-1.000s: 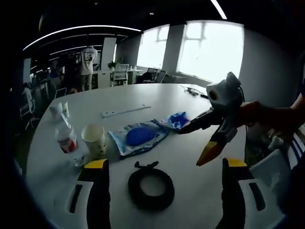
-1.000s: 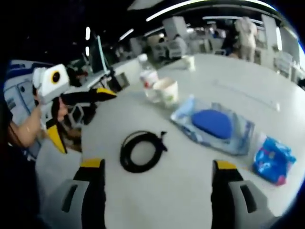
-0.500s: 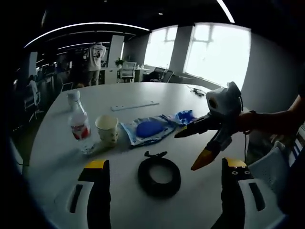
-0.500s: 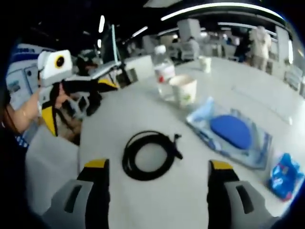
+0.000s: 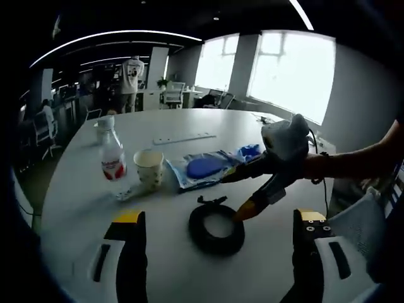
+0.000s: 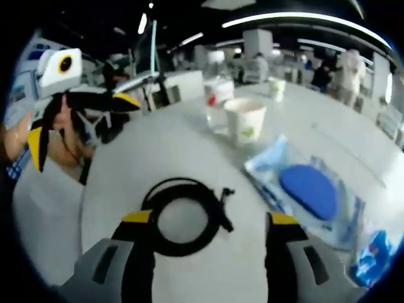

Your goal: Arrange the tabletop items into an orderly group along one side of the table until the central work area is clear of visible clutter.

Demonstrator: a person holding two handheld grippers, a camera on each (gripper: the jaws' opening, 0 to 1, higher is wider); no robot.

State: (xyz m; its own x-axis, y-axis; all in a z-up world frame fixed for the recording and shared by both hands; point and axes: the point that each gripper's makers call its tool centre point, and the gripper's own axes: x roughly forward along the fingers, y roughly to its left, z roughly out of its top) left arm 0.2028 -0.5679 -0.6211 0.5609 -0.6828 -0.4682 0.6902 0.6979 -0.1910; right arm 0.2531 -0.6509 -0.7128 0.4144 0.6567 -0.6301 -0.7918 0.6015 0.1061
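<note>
A black coiled cable (image 5: 216,228) lies on the white round table (image 5: 76,214) near its front edge. My left gripper (image 5: 218,216) is open, its jaws standing wide on either side of the coil. My right gripper (image 5: 235,194) comes in from the right, open, with its yellow-tipped lower jaw at the coil's far rim. In the right gripper view the cable (image 6: 211,205) lies just ahead of my open right gripper (image 6: 209,219), between its jaws. The left gripper (image 6: 82,123) hovers open at the left there.
Behind the coil stand a paper cup (image 5: 149,169), a water bottle (image 5: 112,161) and a far cup (image 5: 104,126). A clear pack with a blue pad (image 5: 202,169), a small blue packet (image 5: 250,151) and a white strip (image 5: 184,137) lie nearby. People stand in the background.
The right gripper has moved down and in toward the cable, now reaching the coil. Both cameras shifted, so the coil sits closer between the right jaws.
</note>
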